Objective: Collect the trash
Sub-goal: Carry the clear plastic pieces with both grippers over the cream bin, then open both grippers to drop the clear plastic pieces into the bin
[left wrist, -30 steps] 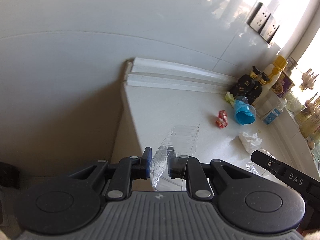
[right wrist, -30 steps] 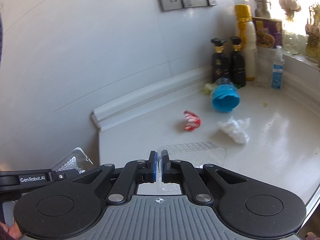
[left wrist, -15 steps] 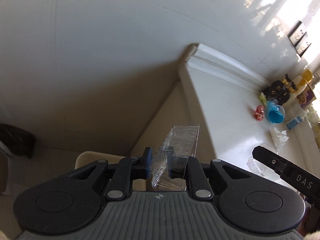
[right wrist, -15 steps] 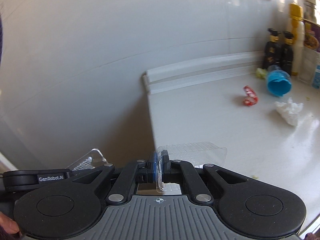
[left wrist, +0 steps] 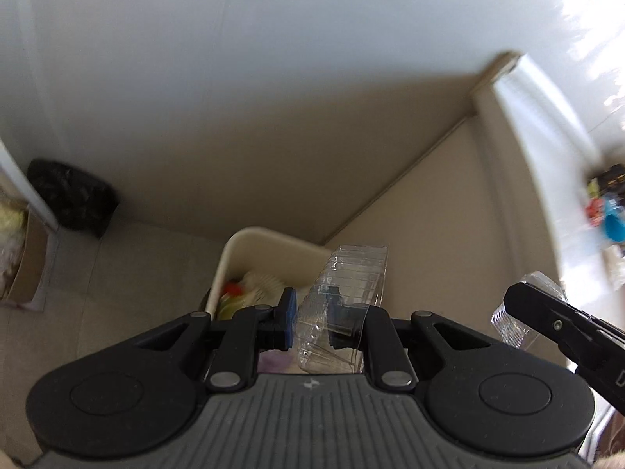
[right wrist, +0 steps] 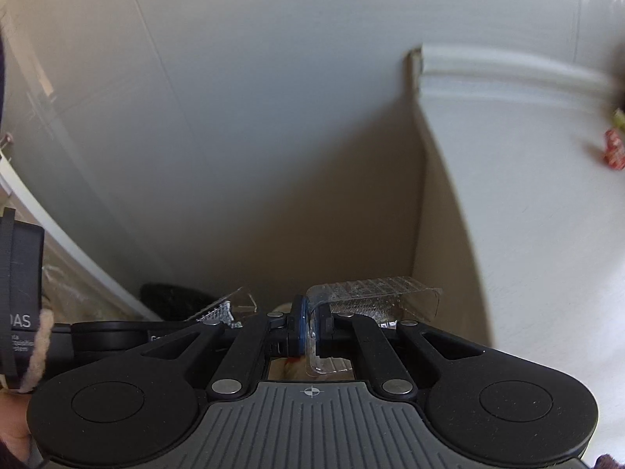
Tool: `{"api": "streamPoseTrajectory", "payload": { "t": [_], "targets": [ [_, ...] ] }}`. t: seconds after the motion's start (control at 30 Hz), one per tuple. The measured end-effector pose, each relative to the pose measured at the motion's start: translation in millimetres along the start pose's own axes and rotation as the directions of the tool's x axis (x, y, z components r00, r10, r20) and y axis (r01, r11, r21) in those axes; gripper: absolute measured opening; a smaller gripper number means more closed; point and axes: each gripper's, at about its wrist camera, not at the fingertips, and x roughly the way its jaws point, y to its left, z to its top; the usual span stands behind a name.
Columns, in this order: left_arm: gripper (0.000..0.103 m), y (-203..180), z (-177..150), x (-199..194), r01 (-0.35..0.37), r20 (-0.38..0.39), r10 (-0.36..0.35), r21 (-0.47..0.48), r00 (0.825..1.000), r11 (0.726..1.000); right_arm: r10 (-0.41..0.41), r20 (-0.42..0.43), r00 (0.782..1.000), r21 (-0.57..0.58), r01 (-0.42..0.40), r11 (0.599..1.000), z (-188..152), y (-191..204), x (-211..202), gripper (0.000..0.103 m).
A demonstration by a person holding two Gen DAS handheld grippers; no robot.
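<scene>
My left gripper (left wrist: 310, 314) is shut on a clear ribbed plastic container (left wrist: 351, 273), held above a cream waste bin (left wrist: 250, 242) on the floor with scraps inside. The right gripper (left wrist: 547, 312) shows at the right edge of the left wrist view, with its own clear plastic piece (left wrist: 511, 320). In the right wrist view my right gripper (right wrist: 310, 322) is shut on the rim of a second clear plastic tray (right wrist: 375, 297). The left gripper (right wrist: 164, 332) and its plastic container (right wrist: 222, 306) lie to the left there. The bin is mostly hidden under the right gripper.
A white counter (right wrist: 527, 215) runs along the right, with a red wrapper (right wrist: 613, 148) on it; a blue cup (left wrist: 613, 226) and bottles blur at its far end. A black bag (left wrist: 70, 195) and a cardboard box (left wrist: 23, 258) sit on the floor at left.
Both grippers have swung left off the counter and tilted downward, each keeping its clear plastic piece. The floor and the cream bin have come into view; the counter trash slid to the right edge.
</scene>
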Motion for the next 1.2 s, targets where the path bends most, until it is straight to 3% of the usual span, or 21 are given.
{"api": "streamPoseTrajectory", "payload": {
  "t": [0.13,0.33,0.47,0.7,0.77,0.9,1.0,1.07,1.2],
  "targets": [
    [0.015,21,-12,35,-0.04,-0.059,0.039,-0.017,0.997,0.999,0.032,-0.122,0.992,0.039,-0.028,0.999,-17,0,43,0.003],
    [0.015,46,-29,86,-0.102,-0.143,0.096,-0.032,0.985,0.994,0.052,-0.283,0.958,0.141,-0.012,0.99,-42,-14,110,0.003],
    [0.015,48,-35,109,-0.127,-0.175,0.124,-0.008,0.977,0.992,0.045,-0.335,0.941,0.159,0.009,0.987,-49,-20,138,0.003],
    [0.015,45,-37,124,-0.143,-0.185,0.147,0.038,0.972,0.989,0.001,-0.386,0.923,0.092,0.037,0.995,-53,-6,166,0.004],
    [0.016,44,-38,125,-0.149,-0.188,0.156,0.052,0.97,0.988,-0.006,-0.394,0.919,0.083,0.041,0.996,-53,-10,171,0.013],
    [0.031,38,-37,129,-0.149,-0.184,0.163,0.083,0.969,0.985,-0.014,-0.407,0.913,0.102,0.061,0.993,-51,-17,175,0.016],
    [0.05,34,-37,128,-0.157,-0.184,0.174,0.103,0.967,0.982,-0.003,-0.407,0.914,0.121,0.057,0.991,-48,-21,175,0.034],
    [0.053,34,-38,126,-0.156,-0.187,0.174,0.106,0.967,0.982,0.002,-0.394,0.919,0.134,0.055,0.989,-48,-23,177,0.05],
    [0.06,34,-37,122,-0.154,-0.191,0.171,0.102,0.967,0.983,-0.003,-0.377,0.926,0.132,0.056,0.99,-45,-23,176,0.05]
  ]
}}
